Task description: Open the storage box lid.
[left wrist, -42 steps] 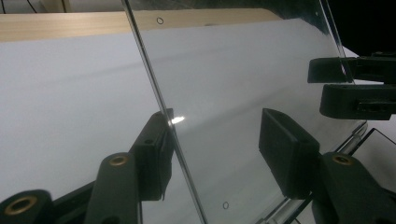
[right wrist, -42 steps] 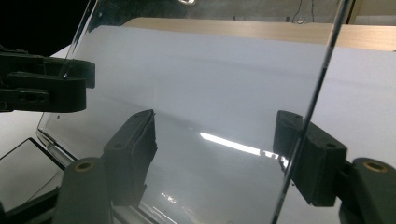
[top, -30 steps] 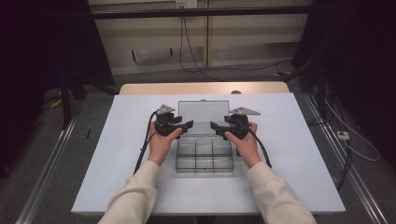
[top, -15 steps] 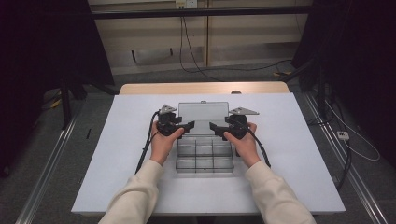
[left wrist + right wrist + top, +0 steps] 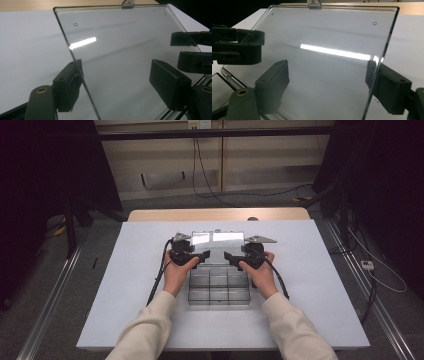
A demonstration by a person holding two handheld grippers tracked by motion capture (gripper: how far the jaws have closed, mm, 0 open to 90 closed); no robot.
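Note:
A clear plastic compartment box (image 5: 219, 287) lies mid-table with its clear lid (image 5: 215, 239) swung up and back. My left gripper (image 5: 204, 256) is at the lid's left edge and my right gripper (image 5: 229, 257) at its right edge, tips facing each other. In the left gripper view the lid (image 5: 120, 37) edge runs between my left gripper's (image 5: 117, 85) wide-spread jaws without being pressed. In the right gripper view the lid (image 5: 324, 32) edge likewise runs between my right gripper's (image 5: 332, 87) jaws. Both pairs of jaws have just been opening.
The box rests on a white table (image 5: 125, 285) with a wooden strip (image 5: 215, 214) along the far edge. A small latch tab (image 5: 127, 3) sits on the lid's far rim. Cables trail from both grippers toward the person. Dark floor and rails flank the table.
Both hands and the raised lid stay where they were. No clear difference shows in the high view.

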